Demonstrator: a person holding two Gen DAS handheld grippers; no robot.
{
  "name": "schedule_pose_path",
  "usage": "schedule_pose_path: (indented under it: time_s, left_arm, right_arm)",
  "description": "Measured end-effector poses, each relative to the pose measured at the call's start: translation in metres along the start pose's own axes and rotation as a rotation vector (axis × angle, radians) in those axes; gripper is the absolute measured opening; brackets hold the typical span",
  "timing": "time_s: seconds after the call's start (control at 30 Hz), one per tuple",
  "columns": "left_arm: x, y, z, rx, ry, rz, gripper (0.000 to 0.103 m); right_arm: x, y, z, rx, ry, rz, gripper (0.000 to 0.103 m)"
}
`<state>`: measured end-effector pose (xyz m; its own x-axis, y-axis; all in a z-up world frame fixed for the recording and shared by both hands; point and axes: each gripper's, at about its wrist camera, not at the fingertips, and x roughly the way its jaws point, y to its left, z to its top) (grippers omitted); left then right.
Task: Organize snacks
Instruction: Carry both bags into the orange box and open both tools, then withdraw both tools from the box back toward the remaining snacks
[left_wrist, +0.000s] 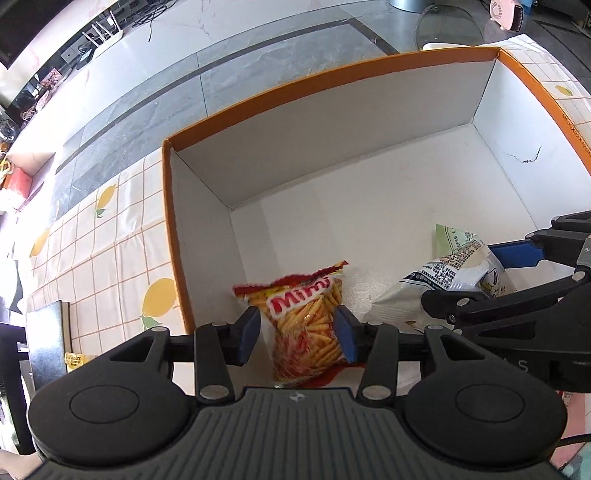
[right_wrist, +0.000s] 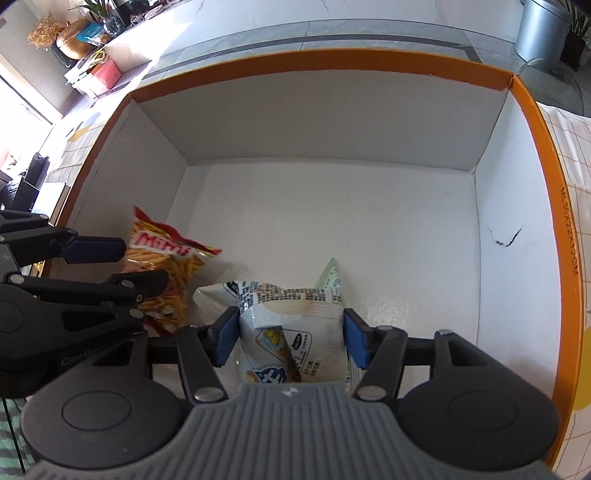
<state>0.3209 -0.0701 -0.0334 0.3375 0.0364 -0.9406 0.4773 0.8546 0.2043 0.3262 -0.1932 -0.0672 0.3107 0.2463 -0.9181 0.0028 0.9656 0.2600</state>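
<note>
Inside orange-rimmed box (right_wrist: 532, 110): left gripper (left_wrist: 297, 328) clamps red Mimi snack bag (left_wrist: 306, 325); right gripper (right_wrist: 291, 338) clamps white snack packet (right_wrist: 291, 332)

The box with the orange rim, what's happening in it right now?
A person is loading snacks into the box with a gripper in each hand. The left gripper has its pads on either side of the red Mimi snack bag, standing near the box's left wall. The right gripper brackets the white snack packet beside it. A pale green packet sits behind that one. The rest of the box floor is bare.
</note>
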Motion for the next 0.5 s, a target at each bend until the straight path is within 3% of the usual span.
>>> schedule_pose_path:
  time_s: [0.17,0.37,0.5]
  left_arm:
    - [-0.017,0.013,-0.003,-0.03,-0.044,-0.055,0.068]
    - [-0.039,0.018,-0.012,-0.033,-0.095,-0.052,0.069]
    - [-0.05,0.019,-0.018,-0.058,-0.116,-0.071,0.069]
  right_arm:
    - [0.002,0.002,0.0,0.035,-0.001,-0.012,0.06]
    - [0.001,0.01,-0.001,0.051,-0.005,0.007,0.061]
    - [-0.004,0.016,-0.002,0.053,-0.016,0.009,0.07]
